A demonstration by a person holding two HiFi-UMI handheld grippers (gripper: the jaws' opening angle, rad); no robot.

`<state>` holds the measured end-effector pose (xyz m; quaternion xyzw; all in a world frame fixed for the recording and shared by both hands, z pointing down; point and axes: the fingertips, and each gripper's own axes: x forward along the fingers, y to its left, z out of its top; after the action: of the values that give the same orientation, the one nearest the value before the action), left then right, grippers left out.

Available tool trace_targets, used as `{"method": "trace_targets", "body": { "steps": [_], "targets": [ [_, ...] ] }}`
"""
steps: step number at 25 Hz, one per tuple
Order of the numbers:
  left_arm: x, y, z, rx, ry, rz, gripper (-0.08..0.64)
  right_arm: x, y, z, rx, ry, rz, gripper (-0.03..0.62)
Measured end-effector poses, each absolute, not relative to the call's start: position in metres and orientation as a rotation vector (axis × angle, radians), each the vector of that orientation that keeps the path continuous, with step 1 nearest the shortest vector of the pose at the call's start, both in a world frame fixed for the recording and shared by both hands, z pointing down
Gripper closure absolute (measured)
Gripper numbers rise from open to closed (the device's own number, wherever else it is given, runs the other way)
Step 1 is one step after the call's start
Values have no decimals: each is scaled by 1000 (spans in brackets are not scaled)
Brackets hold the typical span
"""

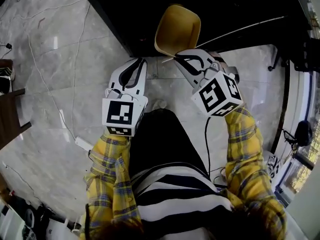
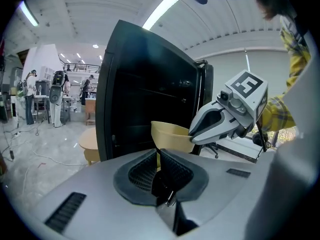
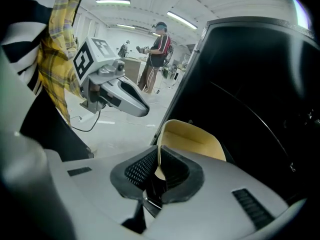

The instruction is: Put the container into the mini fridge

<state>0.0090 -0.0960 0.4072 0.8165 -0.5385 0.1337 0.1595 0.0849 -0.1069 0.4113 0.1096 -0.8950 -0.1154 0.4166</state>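
Right hand-held gripper [image 1: 178, 59]: clamps the rim of the tan container [image 1: 177, 29], forearm stretched forward, holding it tilted just before the black mini fridge [image 1: 150, 6]. Left hand-held gripper [image 1: 135, 66]: hangs alongside, jaws pinched together on nothing.

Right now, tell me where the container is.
Head view, upper centre: the yellow container is pinched by its rim in the right gripper, just in front of the dark mini fridge.

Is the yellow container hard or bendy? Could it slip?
Probably stiff: the container holds its shape though the right gripper pinches only its rim. Likely light, since that edge hold carries it. It could tilt or slip, hanging out past the fingers.
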Motion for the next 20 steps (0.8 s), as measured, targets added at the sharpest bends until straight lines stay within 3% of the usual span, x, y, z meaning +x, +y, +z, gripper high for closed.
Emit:
{"method": "trace_targets", "body": {
  "steps": [20],
  "targets": [
    [-2, -168, 431, 2176, -1729, 239, 526, 57, -224, 446, 354, -2167, -415, 552]
  ]
}}
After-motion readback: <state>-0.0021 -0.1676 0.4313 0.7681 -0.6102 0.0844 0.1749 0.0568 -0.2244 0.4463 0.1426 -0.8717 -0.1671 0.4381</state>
